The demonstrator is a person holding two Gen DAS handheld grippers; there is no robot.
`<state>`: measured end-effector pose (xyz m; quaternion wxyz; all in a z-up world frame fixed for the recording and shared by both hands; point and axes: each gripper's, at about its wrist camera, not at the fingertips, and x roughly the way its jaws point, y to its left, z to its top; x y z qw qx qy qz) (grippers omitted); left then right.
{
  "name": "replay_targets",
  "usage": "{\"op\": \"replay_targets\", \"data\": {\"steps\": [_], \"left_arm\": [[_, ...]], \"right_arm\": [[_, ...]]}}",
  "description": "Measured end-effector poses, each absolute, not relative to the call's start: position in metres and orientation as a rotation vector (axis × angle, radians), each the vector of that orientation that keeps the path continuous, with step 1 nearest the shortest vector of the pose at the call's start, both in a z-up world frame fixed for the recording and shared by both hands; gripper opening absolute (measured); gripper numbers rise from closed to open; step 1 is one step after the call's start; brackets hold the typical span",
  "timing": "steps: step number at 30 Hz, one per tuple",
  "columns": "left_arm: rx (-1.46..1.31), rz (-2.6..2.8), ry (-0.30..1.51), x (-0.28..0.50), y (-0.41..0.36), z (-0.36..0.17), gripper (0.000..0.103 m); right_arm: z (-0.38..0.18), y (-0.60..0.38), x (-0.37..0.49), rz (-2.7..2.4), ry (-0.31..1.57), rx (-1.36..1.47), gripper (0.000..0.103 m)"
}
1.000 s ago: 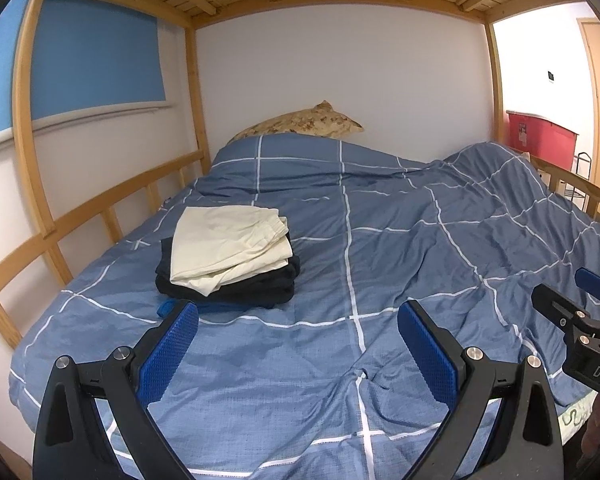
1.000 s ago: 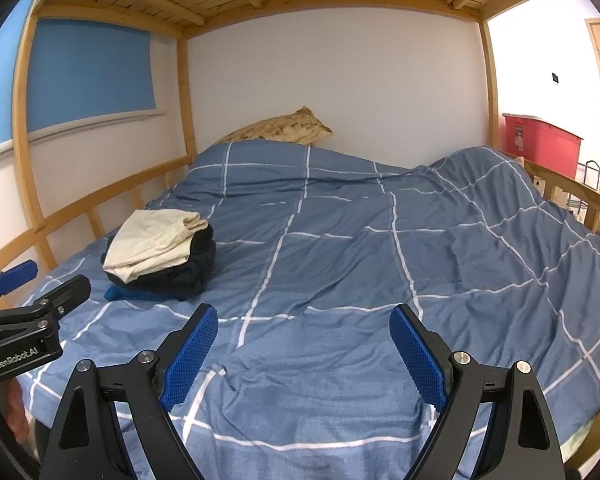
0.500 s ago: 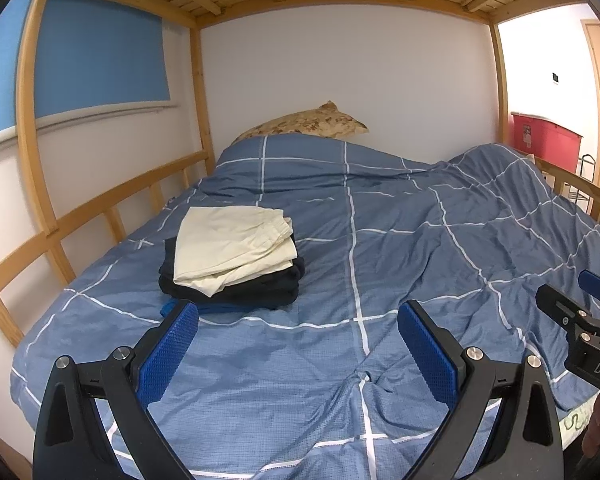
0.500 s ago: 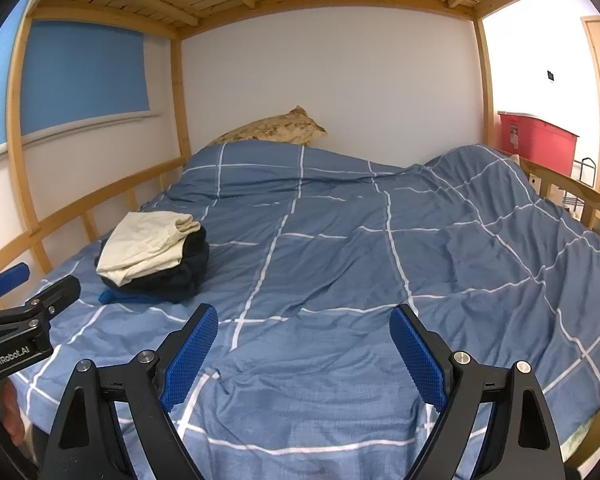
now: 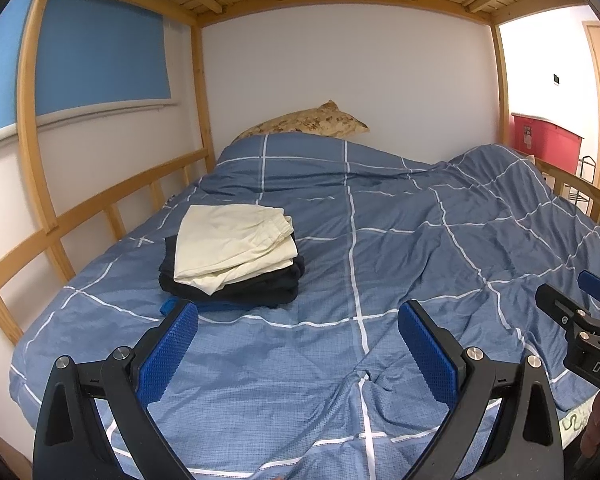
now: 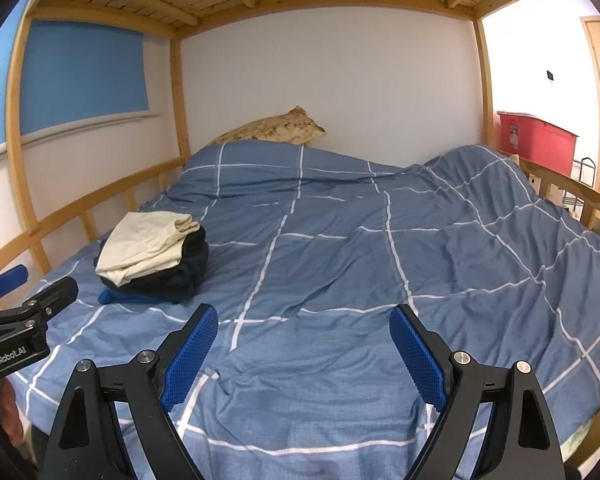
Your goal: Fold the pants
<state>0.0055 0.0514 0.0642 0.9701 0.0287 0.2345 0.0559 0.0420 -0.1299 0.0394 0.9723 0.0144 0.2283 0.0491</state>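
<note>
Blue checked duvet [image 5: 380, 248] fills nearly everything I see through both wrist cameras, rumpled toward the right side and smoother on the left, spread over a wooden bunk bed [image 5: 112, 184] with slats overhead. From the left wrist view, my left gripper [image 5: 298, 322] hangs above the near part of the duvet with its jaws spread wide and nothing between them; the blue ribbed pads [image 5: 168, 354] touch no cloth. From the right wrist view, my right gripper [image 6: 303, 326] is the same: jaws wide apart, empty, poised over bare bedding. Each gripper shows at the edge of the other's camera, the two side by side.

On the left half of the bed, close to the side rail, I see a neat stack of folded clothes. Cream pants [image 5: 232, 246] lie folded on top, waistband end toward the middle of the bed. Under them sits a dark folded garment [image 5: 260, 286], and a strip of bright blue fabric [image 6: 118, 298] pokes out from the bottom at the near side. The stack lies just beyond my left gripper's left finger and well off to the left of my right gripper.

At the head of the bed, a tan patterned pillow [image 5: 308, 122] leans against the white wall. Past the far right rail stands a red bin [image 6: 536, 138].
</note>
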Motion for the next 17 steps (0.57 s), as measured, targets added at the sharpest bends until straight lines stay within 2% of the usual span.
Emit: {"op": "replay_targets", "data": {"steps": [17], "left_arm": [[0.055,0.146,0.468,0.0003,0.0469,0.0619,0.102]], "right_arm": [[0.0383,-0.1289,0.0422,0.096,0.463,0.031,0.089]]}}
